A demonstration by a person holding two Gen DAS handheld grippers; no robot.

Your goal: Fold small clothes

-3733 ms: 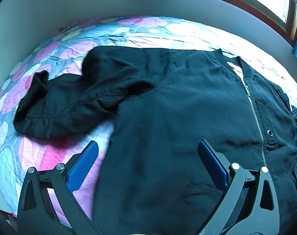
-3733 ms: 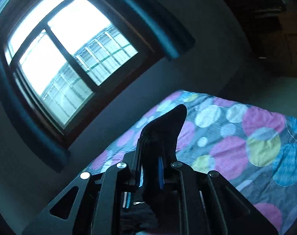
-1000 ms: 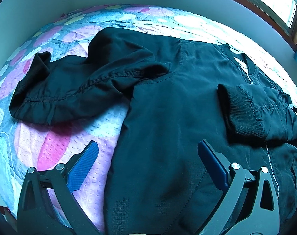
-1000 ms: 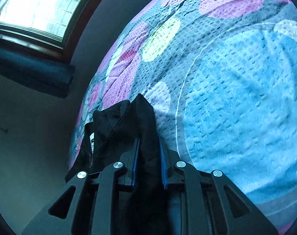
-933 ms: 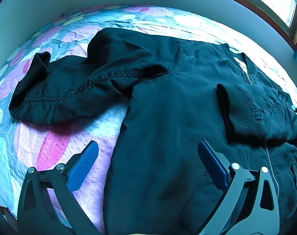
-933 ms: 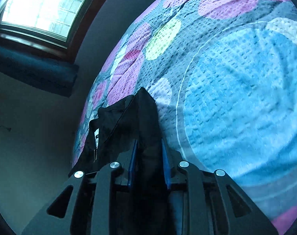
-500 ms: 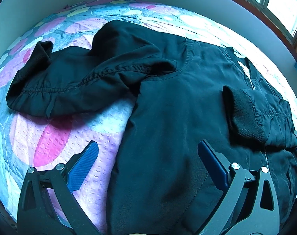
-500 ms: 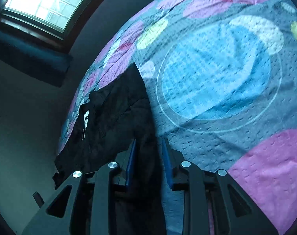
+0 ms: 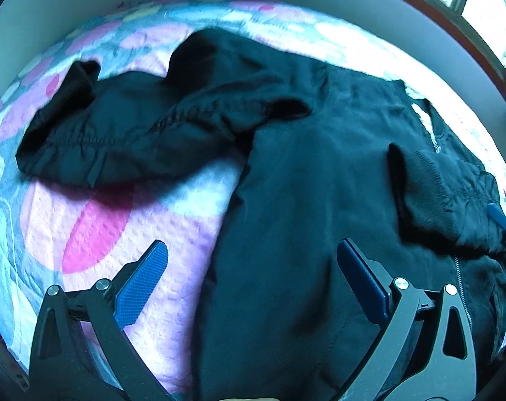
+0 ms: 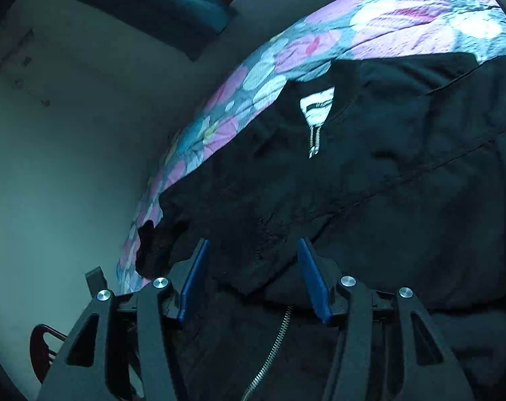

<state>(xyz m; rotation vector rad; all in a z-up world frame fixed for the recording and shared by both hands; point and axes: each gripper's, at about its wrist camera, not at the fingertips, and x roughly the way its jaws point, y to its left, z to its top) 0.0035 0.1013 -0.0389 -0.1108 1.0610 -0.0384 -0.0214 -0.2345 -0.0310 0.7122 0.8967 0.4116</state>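
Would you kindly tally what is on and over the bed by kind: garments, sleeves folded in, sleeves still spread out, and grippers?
Black jacket: 1
Sleeve folded onto the chest: 1
Sleeve spread on the bedspread: 1
Grippers: 2, left gripper and right gripper, both open
Total: 5

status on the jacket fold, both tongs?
Right tongs just opened, off the folded-in sleeve. Left tongs open, empty, over the black jacket. Other sleeve still sprawled on the bedspread. Nothing in the way.

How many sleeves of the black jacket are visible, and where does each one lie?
2. One sleeve lies spread out on the bedspread, left of the body. The other sleeve is folded over the jacket front, at the right.
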